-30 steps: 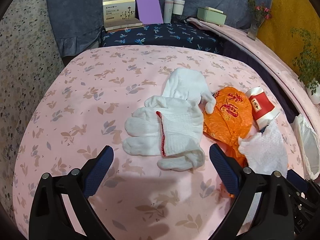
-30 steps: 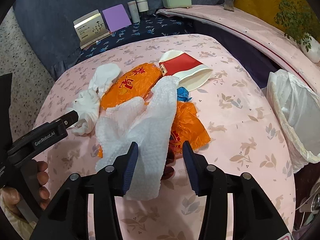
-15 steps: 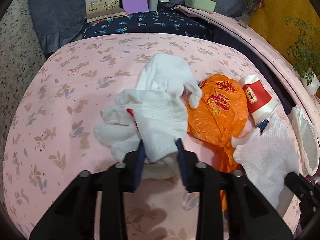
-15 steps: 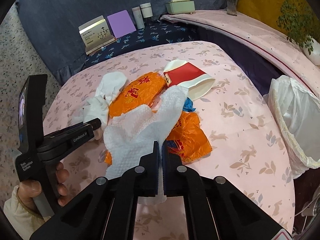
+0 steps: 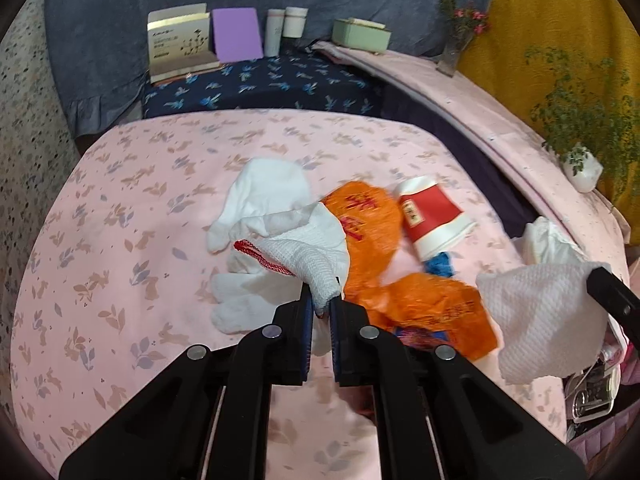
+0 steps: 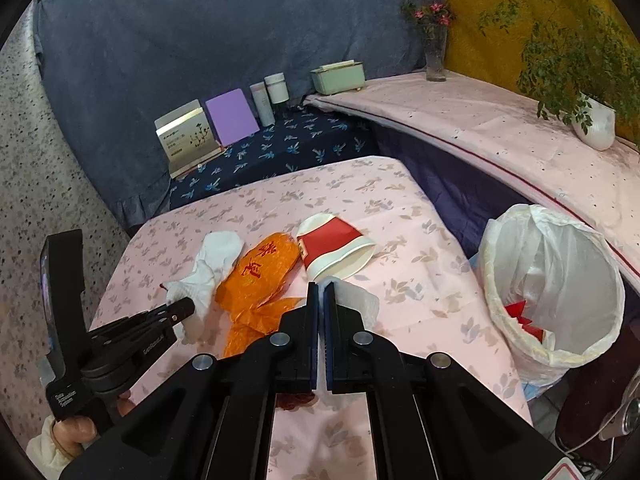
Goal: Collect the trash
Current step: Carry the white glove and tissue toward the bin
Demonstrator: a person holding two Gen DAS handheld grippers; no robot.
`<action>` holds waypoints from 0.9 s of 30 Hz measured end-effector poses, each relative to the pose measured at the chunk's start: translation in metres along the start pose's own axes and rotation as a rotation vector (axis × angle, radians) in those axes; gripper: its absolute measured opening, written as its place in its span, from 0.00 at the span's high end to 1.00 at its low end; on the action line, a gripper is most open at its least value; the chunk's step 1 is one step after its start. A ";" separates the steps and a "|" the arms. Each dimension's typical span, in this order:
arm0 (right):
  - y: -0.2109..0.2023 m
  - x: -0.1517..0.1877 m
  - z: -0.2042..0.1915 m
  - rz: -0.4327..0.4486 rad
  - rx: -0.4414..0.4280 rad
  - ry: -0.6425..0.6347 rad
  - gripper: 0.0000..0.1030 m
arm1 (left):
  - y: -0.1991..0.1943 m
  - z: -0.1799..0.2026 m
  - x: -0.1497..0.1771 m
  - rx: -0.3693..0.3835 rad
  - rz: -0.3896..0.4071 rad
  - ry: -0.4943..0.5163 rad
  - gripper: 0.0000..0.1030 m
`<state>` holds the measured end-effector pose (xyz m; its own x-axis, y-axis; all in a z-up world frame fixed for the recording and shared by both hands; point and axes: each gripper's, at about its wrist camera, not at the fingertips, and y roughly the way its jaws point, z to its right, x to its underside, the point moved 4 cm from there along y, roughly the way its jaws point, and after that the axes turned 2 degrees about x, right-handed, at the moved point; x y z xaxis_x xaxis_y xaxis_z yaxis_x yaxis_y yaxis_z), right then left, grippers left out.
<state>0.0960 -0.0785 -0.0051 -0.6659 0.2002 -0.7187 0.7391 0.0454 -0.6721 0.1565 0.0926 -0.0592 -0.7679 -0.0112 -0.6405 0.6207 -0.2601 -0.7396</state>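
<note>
Jaws clamp glove [image 5: 304,256] and tissue [image 5: 536,320].

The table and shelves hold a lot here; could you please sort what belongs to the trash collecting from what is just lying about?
Job:
- white glove in the left gripper
- paper towel in the right gripper
- second glove
- orange wrapper
- red paper cup
- lined bin

Lying about:
- purple card
- green box
- flower vase
- potted plant
</note>
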 end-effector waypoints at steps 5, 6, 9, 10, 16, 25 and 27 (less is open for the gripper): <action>-0.016 -0.010 0.030 0.052 0.059 0.032 0.98 | -0.014 0.037 -0.007 0.056 0.024 0.052 0.93; -0.018 -0.012 0.037 0.060 0.070 0.042 0.98 | -0.015 0.044 -0.008 0.065 0.028 0.063 0.93; -0.026 -0.016 0.058 0.080 0.096 0.070 0.98 | -0.018 0.070 -0.011 0.097 0.035 0.100 0.93; -0.029 -0.018 0.066 0.089 0.109 0.079 0.98 | -0.019 0.081 -0.012 0.112 0.037 0.113 0.93; -0.043 -0.030 0.112 0.135 0.186 0.123 0.98 | -0.019 0.140 -0.018 0.186 0.045 0.194 0.93; -0.049 -0.032 0.180 0.148 0.270 0.211 0.98 | -0.009 0.221 -0.017 0.277 0.035 0.308 0.93; -0.049 -0.031 0.191 0.147 0.283 0.225 0.98 | -0.006 0.235 -0.015 0.298 0.024 0.327 0.93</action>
<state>0.0611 -0.2742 0.0161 -0.4929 0.3958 -0.7749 0.7464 -0.2654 -0.6103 0.1274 -0.1322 0.0029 -0.6336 0.2726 -0.7240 0.5283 -0.5312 -0.6624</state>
